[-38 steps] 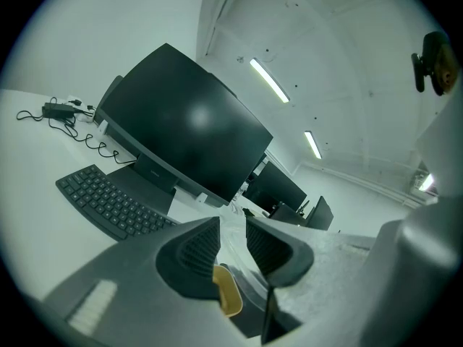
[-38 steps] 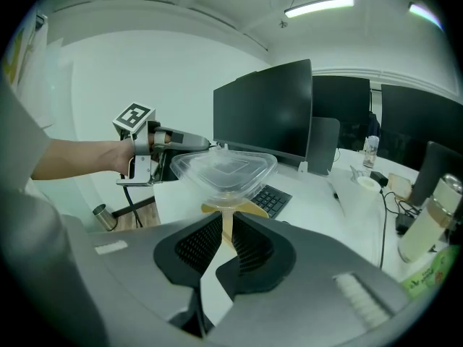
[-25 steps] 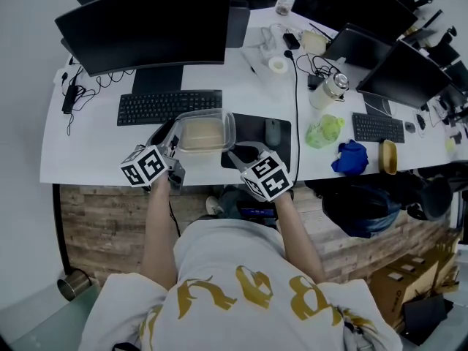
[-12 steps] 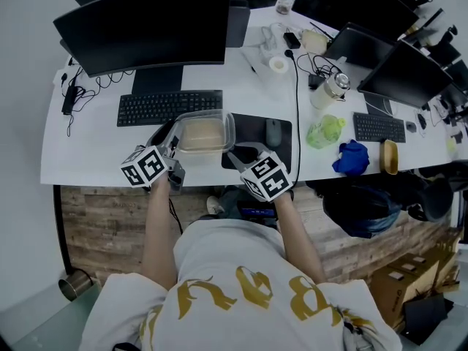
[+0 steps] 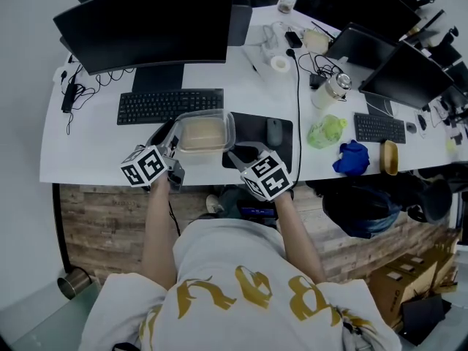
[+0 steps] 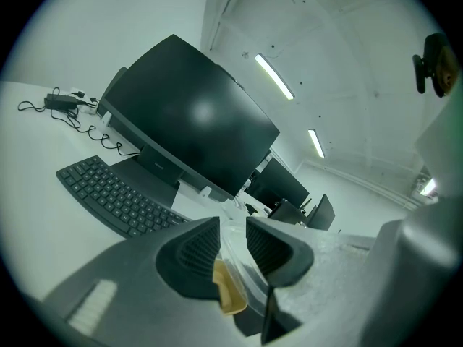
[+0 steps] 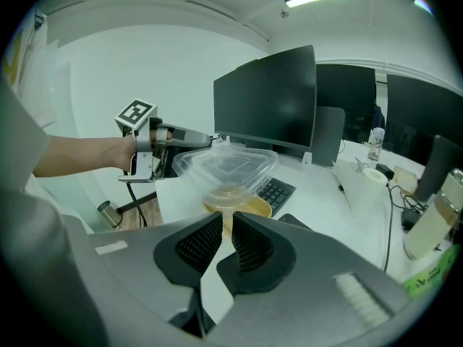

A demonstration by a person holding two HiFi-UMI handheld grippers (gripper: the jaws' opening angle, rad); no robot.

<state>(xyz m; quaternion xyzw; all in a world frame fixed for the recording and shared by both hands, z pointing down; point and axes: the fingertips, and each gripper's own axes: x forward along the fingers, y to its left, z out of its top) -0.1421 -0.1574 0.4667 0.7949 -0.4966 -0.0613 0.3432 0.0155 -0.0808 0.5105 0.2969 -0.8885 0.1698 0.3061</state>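
- L claw (image 6: 231,246): jaws pinching the near rim of the container (image 6: 233,284). Clear lip + yellowish edge sit btwn the two pads.
- R claw (image 7: 226,236): jaws almost pressed together, clamped on a thin yellowish tab of the same container (image 7: 226,166). Clear body rises just past my tips, tilted, w/ a yellowish lower part under it.
- Head view: container (image 5: 205,131) spans btwn L claw (image 5: 171,137) and R claw (image 5: 235,154), one claw on each end, near the front edge of the desk (image 5: 88,152).
- R gripper view: container looks lifted off the desk surface. L claw (image 7: 195,137) is straight across from my R tips, on the far rim.
- Keyboard (image 5: 170,106) lies just beyond the L claw tips. In L gripper view it's ahead and to the left (image 6: 108,197).
- Monitor (image 5: 146,20) stands farther out past the keyboard, dark screen. It fills the L gripper view ahead of the jaws (image 6: 192,118).
- Mouse pad (image 5: 248,126) is just ahead of the R claw tips. Mouse (image 5: 273,131) sits on it, off to that claw's right.
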